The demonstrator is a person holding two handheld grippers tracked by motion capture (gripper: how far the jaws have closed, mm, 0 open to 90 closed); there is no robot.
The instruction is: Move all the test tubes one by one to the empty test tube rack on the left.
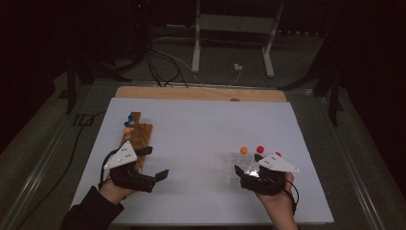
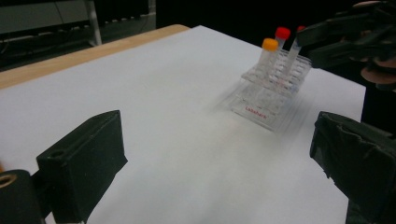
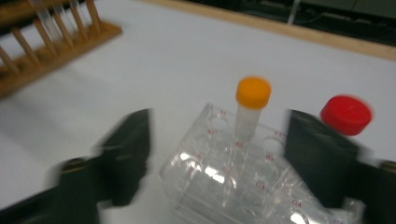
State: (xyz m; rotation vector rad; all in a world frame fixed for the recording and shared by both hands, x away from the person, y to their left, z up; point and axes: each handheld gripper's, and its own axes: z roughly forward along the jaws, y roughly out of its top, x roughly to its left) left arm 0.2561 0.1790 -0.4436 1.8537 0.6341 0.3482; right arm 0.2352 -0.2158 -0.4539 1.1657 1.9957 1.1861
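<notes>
Clear rack (image 3: 233, 182) blurred between spread right jaws, bottom cut off; left jaws spread, empty.

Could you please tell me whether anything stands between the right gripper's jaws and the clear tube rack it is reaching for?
Nothing visible does. The right gripper has its jaws open on either side of the clear rack, with only bare gaps between them. The orange-capped tube stands in the rack itself.

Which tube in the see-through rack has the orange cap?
The orange-capped tube, standing upright in the clear rack, between the jaws of the right gripper. The tube beside it has a red cap instead.
</notes>
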